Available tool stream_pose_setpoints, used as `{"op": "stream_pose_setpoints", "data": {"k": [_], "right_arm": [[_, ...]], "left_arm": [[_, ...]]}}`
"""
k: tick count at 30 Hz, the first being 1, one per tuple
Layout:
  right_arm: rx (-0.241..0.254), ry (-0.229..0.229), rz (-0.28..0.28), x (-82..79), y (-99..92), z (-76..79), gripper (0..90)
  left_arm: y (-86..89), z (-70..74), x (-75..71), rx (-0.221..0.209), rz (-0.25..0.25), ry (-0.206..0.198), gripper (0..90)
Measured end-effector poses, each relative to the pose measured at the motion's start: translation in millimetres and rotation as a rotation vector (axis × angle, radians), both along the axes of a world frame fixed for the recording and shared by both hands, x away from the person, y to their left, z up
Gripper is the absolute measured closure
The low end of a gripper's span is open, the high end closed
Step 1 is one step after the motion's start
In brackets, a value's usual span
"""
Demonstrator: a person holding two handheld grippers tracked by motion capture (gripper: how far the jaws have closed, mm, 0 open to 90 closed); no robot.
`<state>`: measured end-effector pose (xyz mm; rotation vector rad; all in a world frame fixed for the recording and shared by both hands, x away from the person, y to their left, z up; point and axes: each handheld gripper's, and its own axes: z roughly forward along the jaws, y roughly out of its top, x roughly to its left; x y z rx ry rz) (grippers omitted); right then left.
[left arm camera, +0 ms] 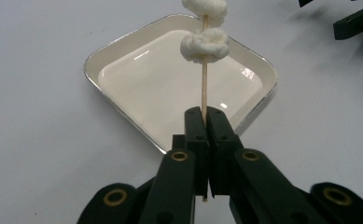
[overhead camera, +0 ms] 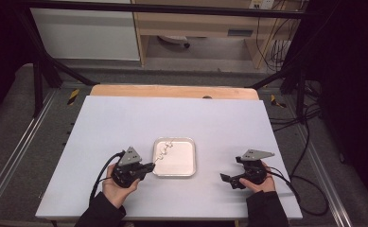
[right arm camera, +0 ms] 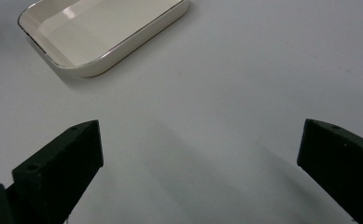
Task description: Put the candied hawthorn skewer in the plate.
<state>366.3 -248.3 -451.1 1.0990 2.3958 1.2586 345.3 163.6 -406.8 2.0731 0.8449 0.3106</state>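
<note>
Thin wooden skewer (left arm camera: 204, 88), fluffy white lumps (left arm camera: 204, 43).

Glossy cream tray (left arm camera: 137, 88), thin wooden skewer (left arm camera: 204, 88), matt white table (overhead camera: 125, 118).

I work in what looks like a lab or recording rig: my flat white table (overhead camera: 125, 123) stands inside a black metal frame (overhead camera: 39, 71). Beyond its far edge, black cables (overhead camera: 278, 52) hang by a pale wooden shelf unit (overhead camera: 196, 23), over grey carpet (overhead camera: 11, 123).
</note>
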Motion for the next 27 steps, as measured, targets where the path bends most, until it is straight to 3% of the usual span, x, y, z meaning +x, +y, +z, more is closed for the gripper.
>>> {"op": "stream_pose_setpoints", "data": {"k": [11, 27], "right_arm": [[0.001, -0.007, -0.014, -1.8, -4.0, 1.3, 0.9], [0.003, -0.011, -0.010, -2.0, -5.2, 1.0, 1.0]], "left_arm": [[-12.9, 1.5, 14.5, 0.013, 0.027, 0.029, 88.5], [-33.7, -10.2, 30.9, 0.055, 0.064, 0.067, 88.4]]}}
